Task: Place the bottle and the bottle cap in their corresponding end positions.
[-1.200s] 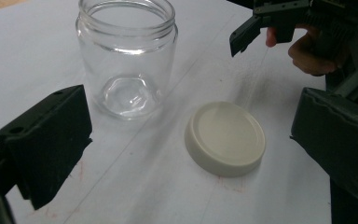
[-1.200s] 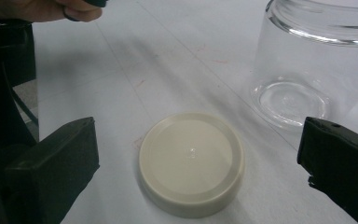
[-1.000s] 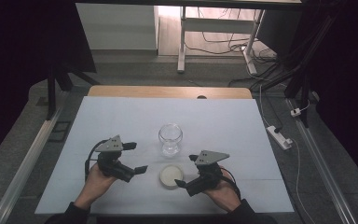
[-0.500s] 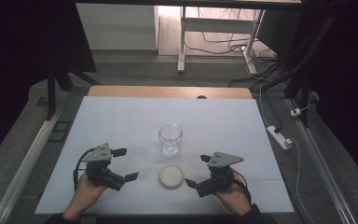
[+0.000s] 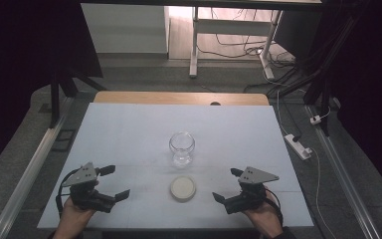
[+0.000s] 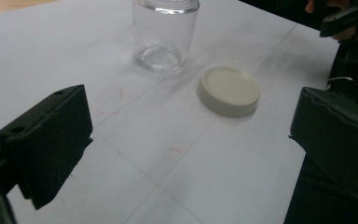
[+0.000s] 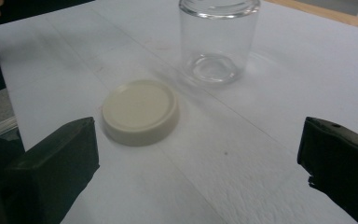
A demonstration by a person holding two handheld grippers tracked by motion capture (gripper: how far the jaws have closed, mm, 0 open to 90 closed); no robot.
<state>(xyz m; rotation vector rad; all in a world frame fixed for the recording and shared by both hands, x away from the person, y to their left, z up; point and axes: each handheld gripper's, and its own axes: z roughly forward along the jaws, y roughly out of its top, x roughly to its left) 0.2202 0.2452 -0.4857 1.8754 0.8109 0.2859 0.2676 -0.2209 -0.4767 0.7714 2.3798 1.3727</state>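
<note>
An empty clear glass jar (image 5: 182,148) (image 6: 165,33) (image 7: 218,39) stands upright near the middle of the white table (image 5: 129,134). Its cream round lid (image 5: 183,188) (image 6: 228,90) (image 7: 140,111) lies flat on the table just in front of it, apart from it. My left gripper (image 5: 114,182) (image 6: 191,144) rests open near the front left, its jaws wide apart and pointing toward the lid. My right gripper (image 5: 227,185) (image 7: 200,163) rests open near the front right, with nothing between its jaws. Both are held by hands at the table's front edge.
A wooden strip (image 5: 179,98) runs along the table's far edge. Beyond it stand a white desk frame (image 5: 194,40) and floor cables (image 5: 243,47). A power strip (image 5: 298,146) lies on the floor to the right.
Both grippers have drawn back from the lid toward the front edge, the left one outward to the left, the right one outward to the right. Jar and lid have not moved.
</note>
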